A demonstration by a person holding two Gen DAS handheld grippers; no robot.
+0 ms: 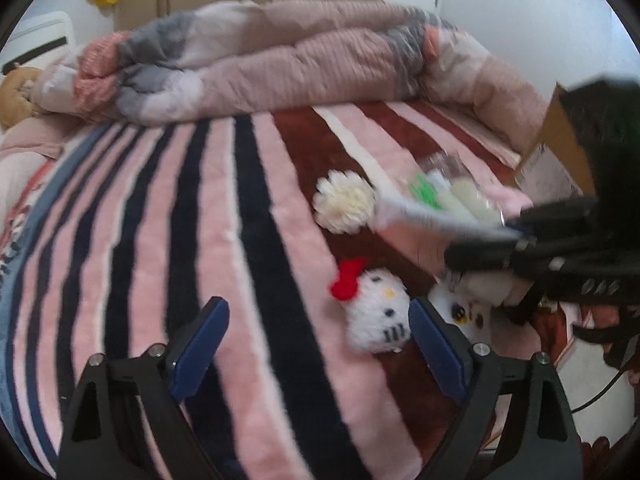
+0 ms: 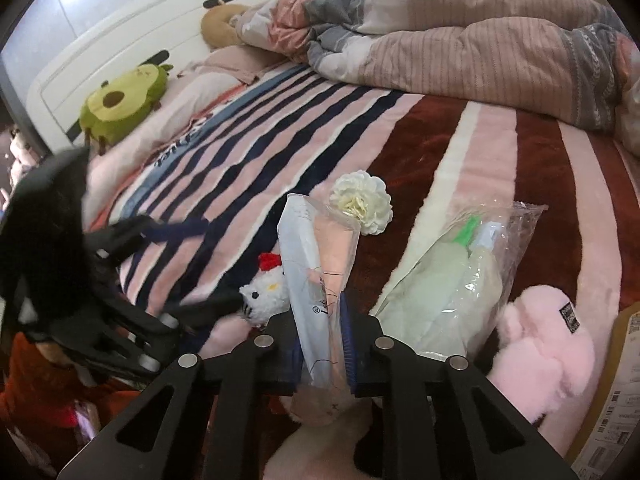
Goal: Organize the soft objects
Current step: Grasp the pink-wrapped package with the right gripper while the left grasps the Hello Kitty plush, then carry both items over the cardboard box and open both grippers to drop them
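Note:
My right gripper is shut on a flat plastic packet with white and pink contents, held above the striped bed blanket; the packet also shows in the left wrist view. My left gripper is open and empty, low over the blanket, with a small white cat plush with a red bow just inside its right finger. The plush also shows in the right wrist view. A white fabric flower lies beyond it. A clear bag of pale green items and a pink fluffy plush lie to the right.
A rumpled pink and grey duvet is heaped along the far side of the bed. A green avocado plush and a tan plush lie by the white headboard. A cardboard box stands at the right edge.

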